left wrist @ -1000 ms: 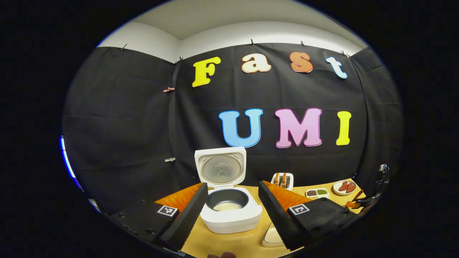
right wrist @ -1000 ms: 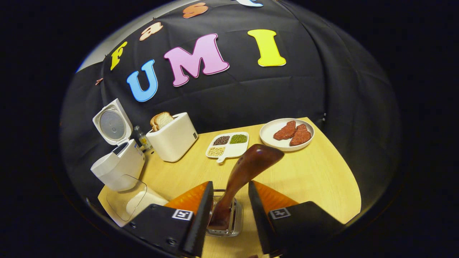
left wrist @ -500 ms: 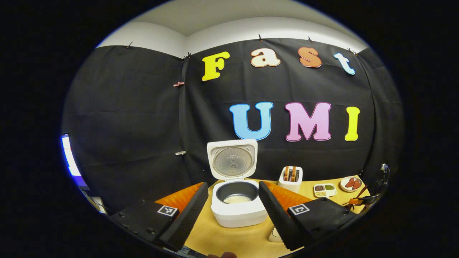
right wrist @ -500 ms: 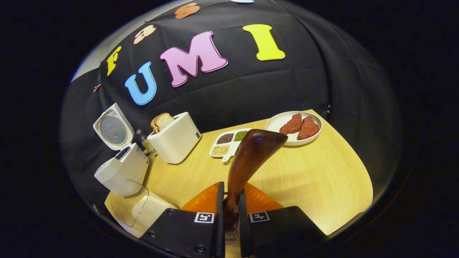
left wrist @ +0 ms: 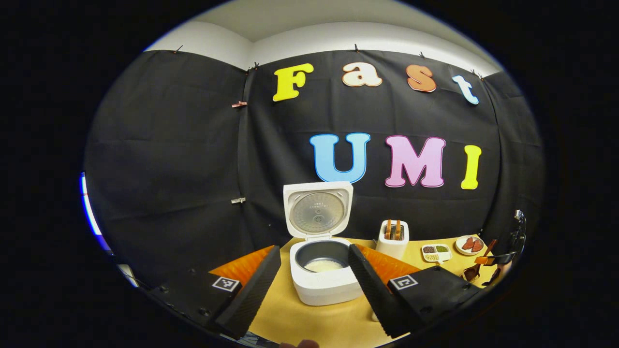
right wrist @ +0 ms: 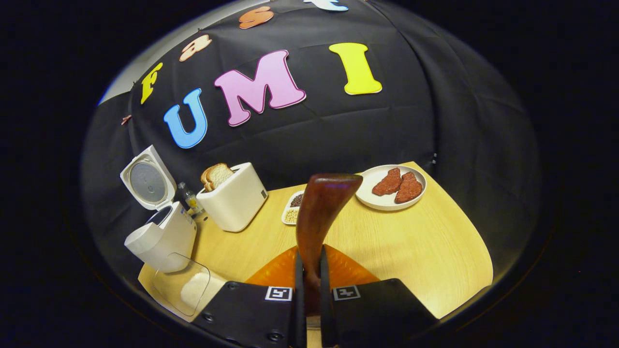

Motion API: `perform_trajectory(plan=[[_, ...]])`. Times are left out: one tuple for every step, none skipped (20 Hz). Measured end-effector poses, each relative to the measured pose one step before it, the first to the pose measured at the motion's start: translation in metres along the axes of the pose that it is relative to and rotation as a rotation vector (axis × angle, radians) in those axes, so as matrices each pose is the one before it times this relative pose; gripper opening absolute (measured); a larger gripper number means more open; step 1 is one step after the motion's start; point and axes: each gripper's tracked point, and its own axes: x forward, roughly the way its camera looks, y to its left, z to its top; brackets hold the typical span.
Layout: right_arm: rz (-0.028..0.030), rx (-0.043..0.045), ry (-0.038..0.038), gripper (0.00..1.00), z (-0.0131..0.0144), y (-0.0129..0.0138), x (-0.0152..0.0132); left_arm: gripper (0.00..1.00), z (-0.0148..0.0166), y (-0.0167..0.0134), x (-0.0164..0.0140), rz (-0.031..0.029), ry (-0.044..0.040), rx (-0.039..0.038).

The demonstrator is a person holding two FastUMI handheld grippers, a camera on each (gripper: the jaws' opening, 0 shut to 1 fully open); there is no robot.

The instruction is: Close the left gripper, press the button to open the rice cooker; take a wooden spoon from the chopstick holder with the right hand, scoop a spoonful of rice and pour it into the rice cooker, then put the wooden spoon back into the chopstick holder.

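Now the wooden spoon [right wrist: 323,212] stands upright in the right gripper view, its handle clamped between the jaws of the right gripper [right wrist: 309,285], which press on it from both sides; its dark bowl rises above the fingertips, in front of the divided dish of beans [right wrist: 292,209]. Beyond it on the worktop [right wrist: 425,246] sits a white plate [right wrist: 372,195] with two reddish patties. To the left stands a white toaster [right wrist: 234,195] holding bread slices, then the rice cooker [right wrist: 162,234] with its lid raised, and a clear container of rice [right wrist: 186,287] just in front of it. In the left gripper view the left gripper [left wrist: 314,273] hangs with its jaws spread wide, gripping nothing, and the open rice cooker [left wrist: 323,270] sits between the fingers farther off, white rice visible in its dark pot.
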Motion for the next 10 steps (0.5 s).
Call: perform_trajectory(plan=[[-0.01142,0.00503,-0.01822,0.11,0.00715,0.00169,-0.00672,0.97,-0.00043,0.00671,0.0026,-0.00411,-0.00189,-0.00432],[-0.01218,-0.00457,-0.02134,0.11,0.00806,0.00049,-0.00523,0.97,-0.00246,0.00482,0.00188,-0.0086,-0.00007,-0.00405],[-0.01487,-0.00252,-0.0221,0.11,0.00838,0.00063,-0.00518,0.97,-0.00065,0.0058,0.00236,-0.0067,-0.00166,-0.0029],[-0.01658,-0.00292,-0.01374,0.12,0.00816,0.0002,-0.00565,0.97,-0.00098,0.00716,0.00262,-0.00584,-0.00283,-0.00397],[-0.01033,-0.00068,-0.01703,0.12,0.00998,0.00204,-0.00748,0.97,0.00056,0.00593,0.00215,-0.00908,-0.00329,-0.00328],[-0.00918,0.00284,-0.02213,0.11,0.01312,0.00447,-0.0079,0.97,-0.00043,0.00393,0.00107,-0.01185,-0.00615,0.00266],[-0.00552,0.00108,-0.02085,0.12,0.01141,0.00647,-0.00892,0.97,0.00144,0.00483,0.0013,-0.01119,-0.00882,0.01162],[-0.00509,-0.00539,-0.02114,0.11,0.01161,0.00683,-0.00913,0.97,0.00173,0.00533,0.00173,-0.00957,-0.01124,0.01849],[-0.00211,-0.00771,-0.02081,0.12,0.00932,0.00914,-0.00959,0.97,0.00274,0.00575,0.00182,-0.0106,-0.01236,0.01822],[0.00342,-0.00774,-0.01759,0.11,0.00815,0.01231,-0.00871,0.97,0.00236,0.00385,0.00159,-0.01322,-0.01085,0.01041]])
